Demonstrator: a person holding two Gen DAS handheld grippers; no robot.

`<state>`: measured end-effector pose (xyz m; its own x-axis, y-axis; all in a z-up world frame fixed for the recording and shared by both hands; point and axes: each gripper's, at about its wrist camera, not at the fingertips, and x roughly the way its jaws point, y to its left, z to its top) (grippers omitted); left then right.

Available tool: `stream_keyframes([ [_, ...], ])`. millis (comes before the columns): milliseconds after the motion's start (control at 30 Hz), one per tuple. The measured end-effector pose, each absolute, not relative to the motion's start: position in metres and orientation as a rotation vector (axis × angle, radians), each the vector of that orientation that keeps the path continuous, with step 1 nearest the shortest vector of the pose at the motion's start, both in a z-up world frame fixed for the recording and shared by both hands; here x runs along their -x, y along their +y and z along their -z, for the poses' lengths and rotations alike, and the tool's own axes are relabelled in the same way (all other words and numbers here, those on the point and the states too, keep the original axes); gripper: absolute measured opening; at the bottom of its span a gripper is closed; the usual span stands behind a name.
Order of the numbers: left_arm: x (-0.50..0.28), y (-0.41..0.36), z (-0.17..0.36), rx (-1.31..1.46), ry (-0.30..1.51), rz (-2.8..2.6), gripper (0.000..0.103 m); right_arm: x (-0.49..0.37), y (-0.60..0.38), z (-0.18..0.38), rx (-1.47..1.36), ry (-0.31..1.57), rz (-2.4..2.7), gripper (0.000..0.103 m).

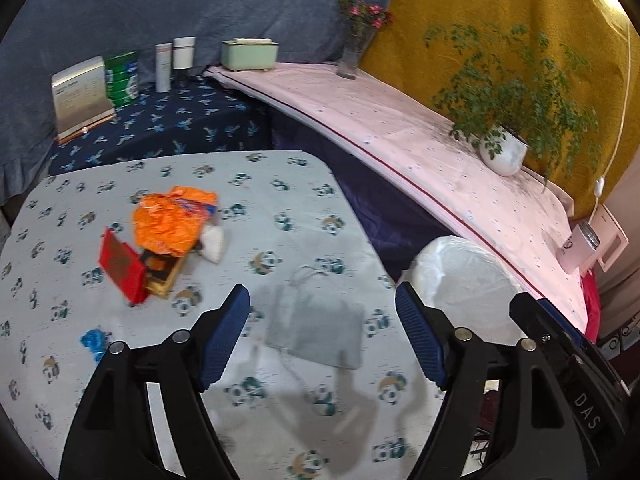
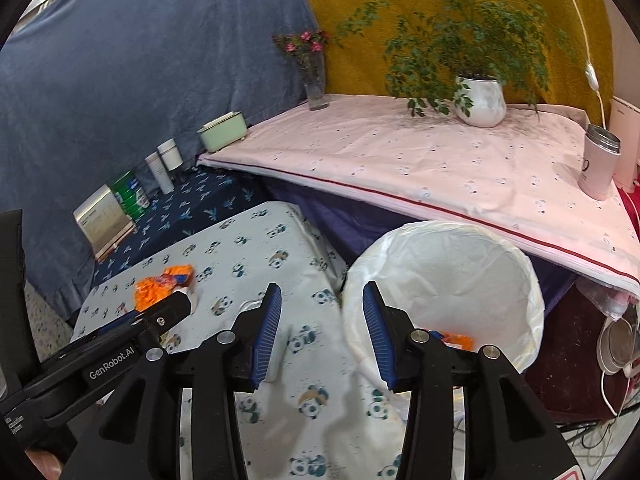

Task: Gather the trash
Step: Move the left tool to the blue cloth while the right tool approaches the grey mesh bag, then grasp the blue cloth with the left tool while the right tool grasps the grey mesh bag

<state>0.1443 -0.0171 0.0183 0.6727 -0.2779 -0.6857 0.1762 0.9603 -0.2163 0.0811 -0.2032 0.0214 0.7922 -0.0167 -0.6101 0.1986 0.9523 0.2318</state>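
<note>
On the panda-print table [image 1: 280,208] lie an orange crumpled wrapper [image 1: 172,220], a red box [image 1: 120,266] beside a dark brown box [image 1: 162,274], a white wad [image 1: 214,242], a small blue scrap [image 1: 94,342] and a grey drawstring pouch [image 1: 320,328]. My left gripper [image 1: 322,320] is open and empty, just above the pouch. My right gripper [image 2: 322,332] is open and empty over the table's edge, next to the white-lined trash bin [image 2: 444,276], which holds an orange wrapper [image 2: 454,340]. The orange wrapper on the table also shows in the right wrist view [image 2: 160,284].
A pink-covered shelf [image 1: 400,132] behind the bin carries a potted plant [image 1: 504,152], a flower vase [image 1: 354,52] and a pink mug [image 2: 598,164]. A dark blue surface [image 1: 180,120] holds a green can, bottles and a mint box. Cables hang at the right.
</note>
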Motion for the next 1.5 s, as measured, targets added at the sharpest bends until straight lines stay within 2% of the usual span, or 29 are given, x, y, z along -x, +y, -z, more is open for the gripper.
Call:
stream_keyframes([
  [167, -0.141, 0.018, -0.015, 0.139, 0.782, 0.175, 0.072, -0.084, -0.175, -0.021, -0.269, 0.664, 0.077, 0.047],
  [267, -0.140, 0.045, -0.010, 0.160, 0.784, 0.120, 0.077, -0.086, -0.160, -0.018, -0.259, 0.677, 0.056, 0.047],
  [767, -0.132, 0.129, 0.038, 0.189, 0.863, -0.046, 0.087, -0.105, -0.108, 0.015, -0.224, 0.760, -0.002, 0.047],
  [1167, -0.131, 0.153, 0.087, 0.223, 0.965, -0.094, 0.087, -0.121, -0.102, 0.048, -0.219, 0.831, 0.010, 0.047],
  [1233, -0.130, 0.155, 0.091, 0.228, 0.970, -0.090, 0.083, -0.122, -0.102, 0.054, -0.217, 0.842, 0.011, 0.047],
  [1300, -0.131, 0.157, 0.095, 0.243, 0.986, -0.068, 0.069, -0.125, -0.101, 0.060, -0.218, 0.855, 0.013, 0.047],
  [1367, -0.133, 0.157, 0.098, 0.250, 0.995, -0.060, 0.064, -0.127, -0.102, 0.065, -0.219, 0.866, 0.019, 0.047],
  [1433, -0.133, 0.153, 0.097, 0.239, 0.989, -0.049, 0.051, -0.130, -0.104, 0.070, -0.222, 0.873, 0.024, 0.047],
  [1467, -0.134, 0.151, 0.097, 0.236, 0.995, -0.032, 0.039, -0.132, -0.105, 0.072, -0.222, 0.877, 0.028, 0.047],
  [1500, -0.135, 0.150, 0.097, 0.232, 0.999, -0.023, 0.036, -0.134, -0.106, 0.074, -0.223, 0.882, 0.032, 0.047],
])
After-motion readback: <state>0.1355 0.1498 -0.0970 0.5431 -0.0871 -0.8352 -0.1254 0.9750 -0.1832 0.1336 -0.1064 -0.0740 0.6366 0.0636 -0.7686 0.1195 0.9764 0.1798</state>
